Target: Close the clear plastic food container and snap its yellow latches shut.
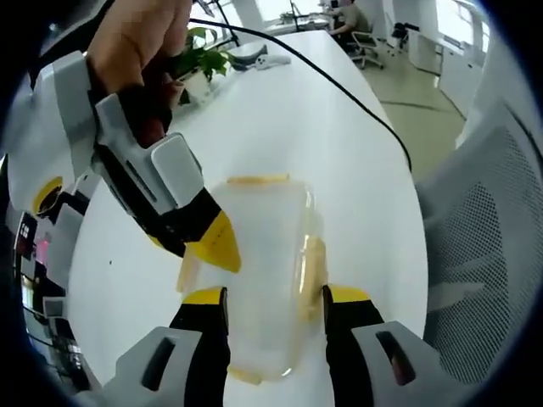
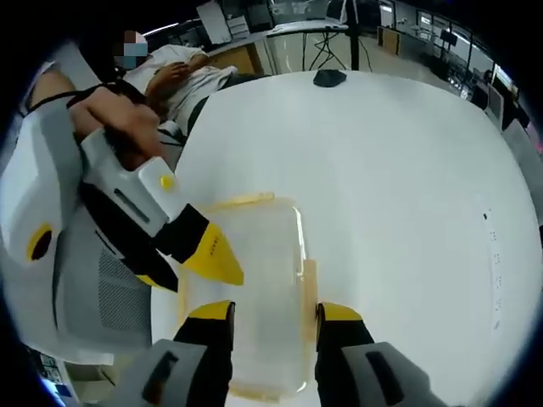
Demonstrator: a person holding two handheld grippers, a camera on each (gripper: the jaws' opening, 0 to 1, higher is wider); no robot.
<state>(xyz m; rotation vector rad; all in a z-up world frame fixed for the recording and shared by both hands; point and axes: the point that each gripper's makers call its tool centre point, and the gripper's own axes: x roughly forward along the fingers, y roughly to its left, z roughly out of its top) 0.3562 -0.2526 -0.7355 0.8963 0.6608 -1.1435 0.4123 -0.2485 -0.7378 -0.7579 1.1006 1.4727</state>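
We see the clear container [image 1: 263,271] low in the middle of the frame on the white table [image 1: 339,136], lid down, yellow latches [image 1: 312,267] along its edges. The left hand-held gripper [image 1: 276,297] stands wide astride it. The right hand-held gripper [image 2: 273,312] does likewise, wide apart. A plant [image 1: 202,59] sits upper left.

Clear plastic food container [image 1: 263,254] with yellow latches [image 1: 312,267]; white table [image 1: 331,153]; black gripper jaws tipped yellow; green potted plant [image 1: 204,55]; grey mesh chair [image 1: 496,246]
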